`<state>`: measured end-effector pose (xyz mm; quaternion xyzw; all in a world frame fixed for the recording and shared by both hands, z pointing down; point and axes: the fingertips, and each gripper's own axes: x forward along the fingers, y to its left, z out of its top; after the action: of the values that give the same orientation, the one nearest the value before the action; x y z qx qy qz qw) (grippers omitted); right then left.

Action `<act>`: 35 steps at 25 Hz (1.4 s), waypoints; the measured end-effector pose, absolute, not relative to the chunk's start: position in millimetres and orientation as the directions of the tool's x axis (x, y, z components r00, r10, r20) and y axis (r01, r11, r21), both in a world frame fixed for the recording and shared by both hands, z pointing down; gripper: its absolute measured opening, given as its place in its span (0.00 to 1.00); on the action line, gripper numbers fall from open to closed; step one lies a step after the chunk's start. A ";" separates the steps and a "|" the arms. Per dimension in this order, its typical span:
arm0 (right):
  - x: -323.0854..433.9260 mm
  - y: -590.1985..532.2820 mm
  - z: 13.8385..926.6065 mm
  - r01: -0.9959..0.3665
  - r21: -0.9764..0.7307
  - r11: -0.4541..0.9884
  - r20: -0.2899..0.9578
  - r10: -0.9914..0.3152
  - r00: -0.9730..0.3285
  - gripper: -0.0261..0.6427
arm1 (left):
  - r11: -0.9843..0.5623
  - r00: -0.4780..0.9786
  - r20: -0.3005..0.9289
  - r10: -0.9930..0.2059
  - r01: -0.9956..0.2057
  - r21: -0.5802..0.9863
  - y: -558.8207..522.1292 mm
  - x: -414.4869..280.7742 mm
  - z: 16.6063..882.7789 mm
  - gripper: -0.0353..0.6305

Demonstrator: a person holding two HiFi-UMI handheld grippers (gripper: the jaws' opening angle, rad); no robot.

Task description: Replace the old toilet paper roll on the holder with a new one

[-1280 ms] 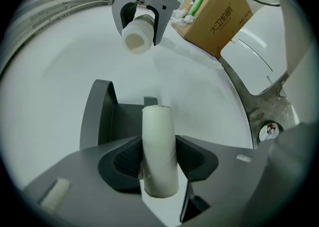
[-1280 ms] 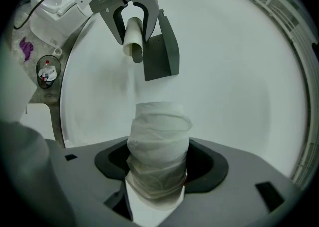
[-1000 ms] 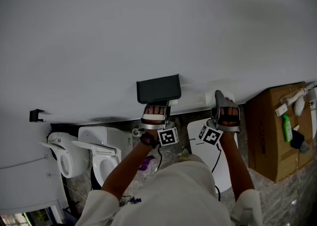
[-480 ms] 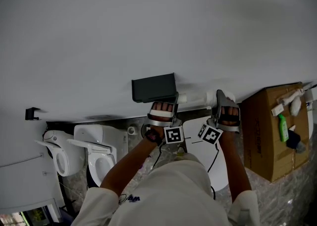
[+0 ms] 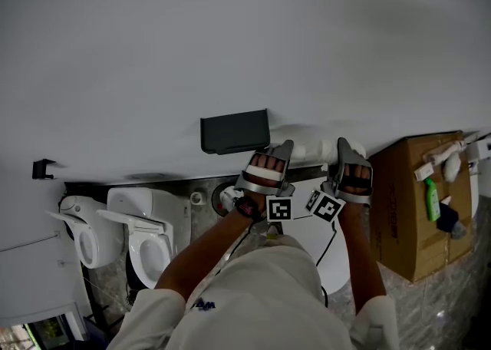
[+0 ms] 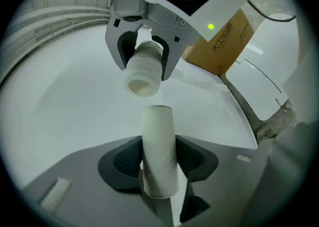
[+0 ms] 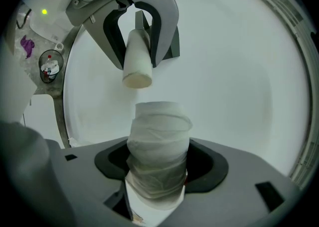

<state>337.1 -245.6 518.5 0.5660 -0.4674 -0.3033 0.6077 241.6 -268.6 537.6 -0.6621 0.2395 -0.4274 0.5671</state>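
In the left gripper view my left gripper (image 6: 159, 159) is shut on a bare cardboard tube (image 6: 158, 146) that stands up between its dark pads. Facing it is my right gripper (image 6: 144, 47), carrying a paper roll. In the right gripper view my right gripper (image 7: 159, 164) is shut on a toilet paper roll (image 7: 158, 146) with loose, wrinkled wraps. Opposite hangs the left gripper (image 7: 138, 37) with the tube (image 7: 137, 64). In the head view both grippers (image 5: 278, 153) (image 5: 341, 149) point at the white wall. They sit just right of the dark holder (image 5: 234, 131), which carries no roll.
A brown cardboard box (image 5: 418, 203) with a green bottle (image 5: 430, 199) on top stands at the right. Two white toilets (image 5: 149, 226) (image 5: 84, 226) are at the lower left. A small dark hook (image 5: 40, 168) sticks out of the wall far left.
My left gripper has moved right with the tube, away from under the dark holder and close to the right gripper. The right gripper has hardly moved.
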 end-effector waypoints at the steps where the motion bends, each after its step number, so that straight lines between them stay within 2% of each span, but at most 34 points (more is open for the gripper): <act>1: 336.5 -245.1 518.1 -0.161 0.972 0.173 0.223 -0.898 0.378 0.48 | -0.237 0.524 0.291 -0.801 0.169 -0.957 -266.9 243.5 536.3 0.35; 17: 324.5 -256.7 521.4 -0.153 0.971 0.185 0.229 -0.905 0.359 0.48 | -0.306 0.486 0.341 -0.805 0.153 -0.940 -255.0 222.0 553.8 0.35; 35: 254.6 -296.1 533.7 -0.121 0.967 0.222 0.245 -0.941 0.235 0.48 | -0.357 0.333 0.340 -0.879 0.010 -0.934 -270.6 128.3 551.9 0.35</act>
<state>254.6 -296.1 533.7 0.5181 -0.5121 -0.3470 0.5907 128.3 -270.6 551.9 -0.6709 0.3240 -0.4780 0.4652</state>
